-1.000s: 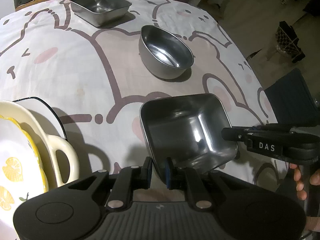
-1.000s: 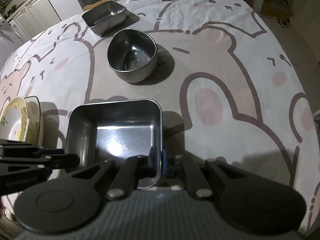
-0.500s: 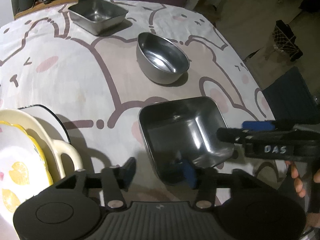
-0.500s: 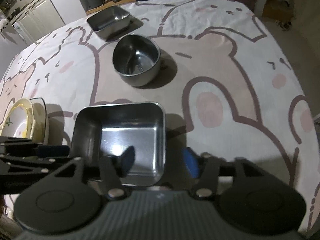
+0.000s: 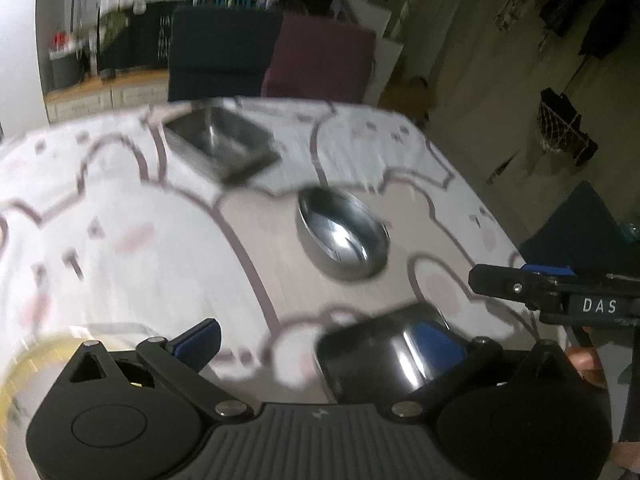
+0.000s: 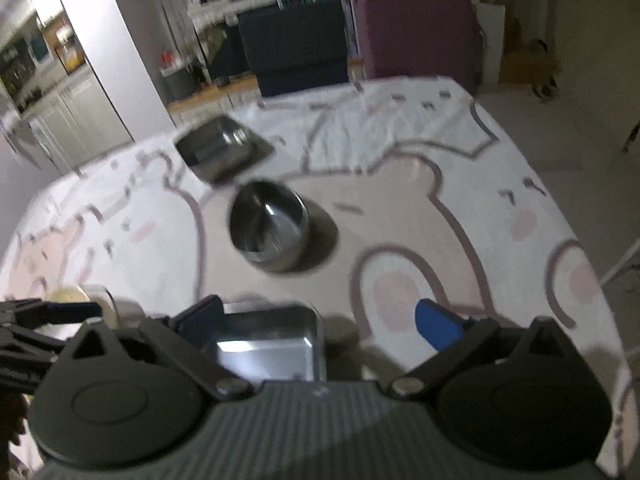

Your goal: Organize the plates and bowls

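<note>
A square steel dish rests on the bear-print tablecloth just in front of both grippers. My left gripper is open and lifted back from it. My right gripper is open too, its jaws wide apart above the dish's near rim. A round steel bowl stands further out. A second square steel dish sits at the far side. Cream and yellow plates lie at the left, blurred.
The tablecloth covers the whole table. The right gripper's body shows at the right of the left wrist view. Dark and purple chairs stand behind the far edge. The floor drops away at the right.
Both grippers were shut on the near square dish's rim, then opened and let it go. Both have tilted up and pulled back, so the room shows.
</note>
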Motion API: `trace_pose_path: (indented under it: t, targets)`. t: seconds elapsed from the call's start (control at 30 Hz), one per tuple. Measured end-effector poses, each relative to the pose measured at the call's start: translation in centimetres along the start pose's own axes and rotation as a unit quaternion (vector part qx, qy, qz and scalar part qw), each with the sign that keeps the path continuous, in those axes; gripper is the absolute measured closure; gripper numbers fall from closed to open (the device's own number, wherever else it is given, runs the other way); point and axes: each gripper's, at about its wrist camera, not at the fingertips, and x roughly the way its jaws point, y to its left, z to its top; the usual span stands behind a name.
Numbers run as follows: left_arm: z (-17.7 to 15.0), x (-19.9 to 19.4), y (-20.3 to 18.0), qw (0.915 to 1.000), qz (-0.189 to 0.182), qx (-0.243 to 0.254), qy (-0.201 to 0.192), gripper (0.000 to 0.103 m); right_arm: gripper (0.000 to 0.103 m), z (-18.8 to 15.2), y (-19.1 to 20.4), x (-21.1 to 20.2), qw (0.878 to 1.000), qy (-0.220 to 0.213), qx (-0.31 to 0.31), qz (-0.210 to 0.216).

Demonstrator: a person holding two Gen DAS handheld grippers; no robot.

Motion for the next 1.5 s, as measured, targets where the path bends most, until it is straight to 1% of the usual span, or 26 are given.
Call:
trace_pose_path:
  t: [0.13,0.3,0.47,0.6,0.67,0.77,0.87,0.9,1.03,1.13,1.23,1.33,1.5]
  targets:
    - [2.6,-0.7,1.4,0.9992,0.017,0.020,-0.030,0.000,0.000,1.9,1.1,0.5,0.999,-0.035,0.009,0.011]
    - [6.3,-0.6,5.1,0.9977,0.031,0.008,-0.061,0.000,0.000,4.5,3.5,2.4,0.996,-0.074,0.029,0.033]
    - [10.6,0.7,8.5,0.9939,0.068,0.024,-0.083,0.000,0.000,6.7,5.9,5.5,0.992,-0.093,0.060,0.054]
    - [13.8,3.0,10.5,0.9901,0.096,0.052,-0.088,0.000,0.000,7.9,7.2,8.7,0.990,-0.092,0.090,0.062]
    - [15.3,4.8,11.3,0.9878,0.109,0.069,-0.087,0.000,0.000,8.5,7.4,10.0,0.987,-0.088,0.115,0.065]
    - [17.0,7.9,12.4,0.9854,0.124,0.087,-0.078,0.000,0.000,9.9,7.5,12.6,0.980,-0.078,0.168,0.078]
    - [18.2,10.9,13.3,0.9829,0.139,0.099,-0.068,0.000,0.000,10.9,7.8,14.6,0.974,-0.070,0.199,0.085]
    - [18.6,12.0,13.5,0.9818,0.144,0.105,-0.064,0.000,0.000,11.2,8.0,15.3,0.974,-0.068,0.200,0.078]
    - [19.4,15.0,14.1,0.9790,0.158,0.121,-0.047,0.000,0.000,12.3,9.1,17.9,0.981,-0.058,0.180,0.030]
    - [19.9,16.8,14.7,0.9777,0.164,0.126,-0.036,0.000,0.000,12.8,9.6,19.6,0.984,-0.043,0.170,0.018]
    - [20.1,18.3,15.0,0.9742,0.177,0.137,-0.026,0.000,0.000,13.3,10.5,21.0,0.989,-0.034,0.147,-0.001]
    - [20.0,19.2,15.6,0.9729,0.187,0.134,-0.021,0.000,0.000,13.7,11.2,21.4,0.992,-0.028,0.123,-0.020]
    - [19.7,19.5,16.7,0.9716,0.202,0.120,-0.024,0.000,0.000,13.7,12.2,23.0,0.995,-0.011,0.089,-0.042]
